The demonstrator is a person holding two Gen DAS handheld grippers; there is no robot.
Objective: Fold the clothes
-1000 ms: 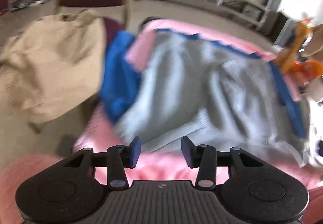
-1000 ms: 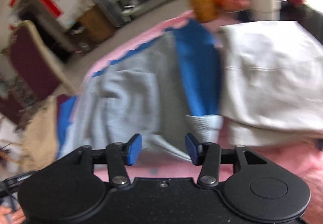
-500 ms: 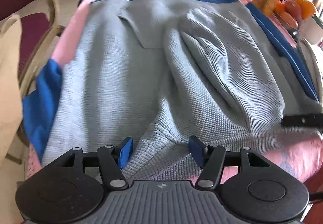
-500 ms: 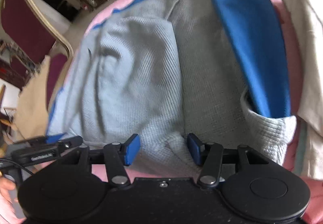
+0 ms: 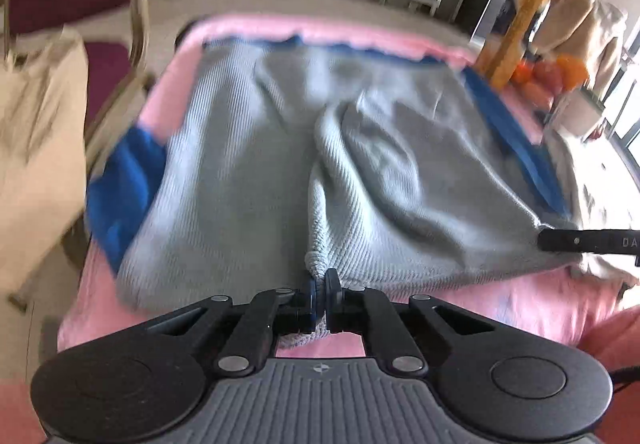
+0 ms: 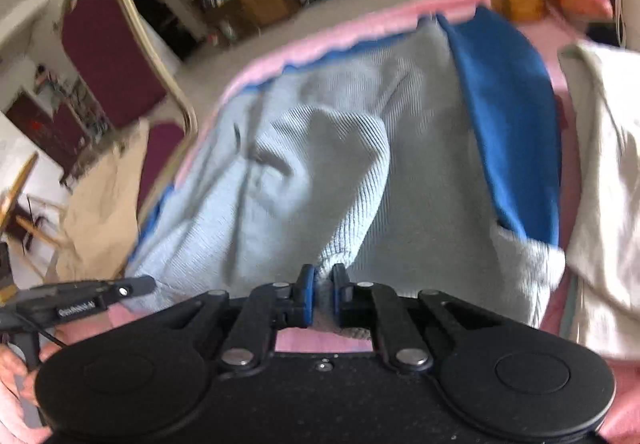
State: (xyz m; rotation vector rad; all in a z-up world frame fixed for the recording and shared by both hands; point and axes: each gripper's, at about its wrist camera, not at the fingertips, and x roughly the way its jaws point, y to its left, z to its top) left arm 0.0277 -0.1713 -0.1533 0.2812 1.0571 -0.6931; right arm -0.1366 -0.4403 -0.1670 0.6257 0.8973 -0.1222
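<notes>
1. Table [image 5: 500, 308], pink cover; maroon chair [image 6: 108, 44] beyond its far left corner.
2. Grey sweater [image 5: 240, 172] spread over blue garment [image 6: 508, 116], near edge.
3. Left hand-held gripper [image 5: 325, 284] and right hand-held gripper [image 6: 323, 280], jaws just closed, both pinching sweater's near hem.

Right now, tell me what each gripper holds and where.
Both hold the grey knit sweater by its near hem: left gripper and right gripper each pinch a bunched fold.

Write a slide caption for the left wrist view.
Left tongs shut on the near hem of a grey sweater spread over a pink cloth.
</notes>
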